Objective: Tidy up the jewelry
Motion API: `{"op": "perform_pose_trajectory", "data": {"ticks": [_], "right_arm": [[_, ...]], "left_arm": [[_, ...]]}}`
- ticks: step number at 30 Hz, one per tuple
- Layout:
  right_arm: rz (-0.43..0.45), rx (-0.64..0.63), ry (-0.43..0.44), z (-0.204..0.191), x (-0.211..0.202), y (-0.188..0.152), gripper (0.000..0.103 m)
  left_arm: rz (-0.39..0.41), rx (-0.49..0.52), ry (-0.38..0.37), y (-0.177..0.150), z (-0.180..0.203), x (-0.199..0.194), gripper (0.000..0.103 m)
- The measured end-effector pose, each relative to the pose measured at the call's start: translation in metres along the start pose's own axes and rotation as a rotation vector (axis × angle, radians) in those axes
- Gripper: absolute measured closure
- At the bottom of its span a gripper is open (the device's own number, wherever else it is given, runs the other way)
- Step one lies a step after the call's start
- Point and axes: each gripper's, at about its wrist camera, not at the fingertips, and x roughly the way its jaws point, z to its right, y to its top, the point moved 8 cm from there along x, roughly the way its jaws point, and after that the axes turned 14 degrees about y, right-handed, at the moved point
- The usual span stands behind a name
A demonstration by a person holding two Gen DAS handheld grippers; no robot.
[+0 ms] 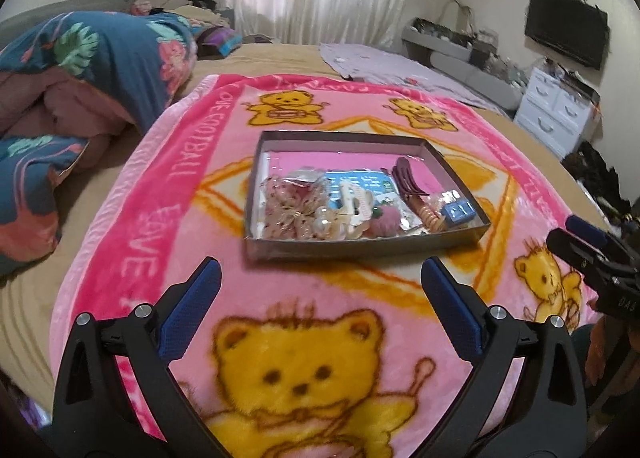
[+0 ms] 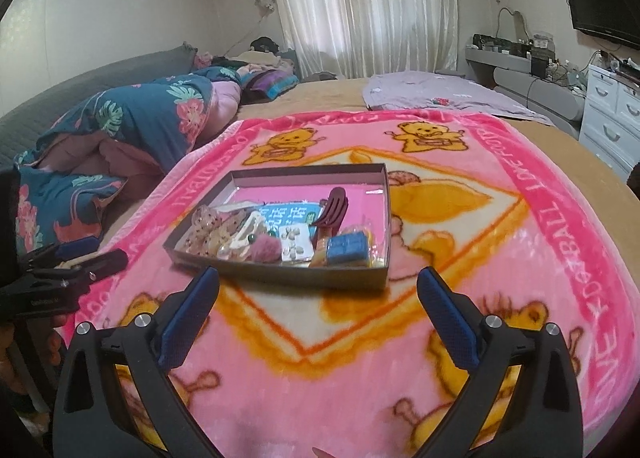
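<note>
A shallow grey box sits on a pink bear blanket. Inside lie several accessories: a floral bow, a white hair claw, a pink pompom, a dark red hair clip, a small blue box and a card of earrings. My left gripper is open and empty, just short of the box. My right gripper is open and empty at the box's near wall.
A folded floral quilt lies left on the bed. A lilac cloth lies at the far right. White drawers and a wall TV stand beyond the bed's right edge.
</note>
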Motion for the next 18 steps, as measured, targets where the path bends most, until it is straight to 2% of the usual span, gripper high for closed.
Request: {"op": "perform_pose_trajectory", "data": {"ticks": [7, 11, 18], "right_arm": [[-0.019, 0.010, -0.045, -0.002, 0.006, -0.022, 0.004], [-0.046, 0.037, -0.038, 0.000, 0.015, -0.034, 0.004], [-0.062, 0.012, -0.047, -0.004, 0.021, -0.039, 0.004]], "left_arm": [[-0.021, -0.010, 0.033, -0.021, -0.008, 0.009, 0.009], [-0.008, -0.009, 0.033, -0.022, -0.006, 0.011, 0.009], [-0.024, -0.015, 0.028, -0.025, -0.006, 0.018, 0.009]]}}
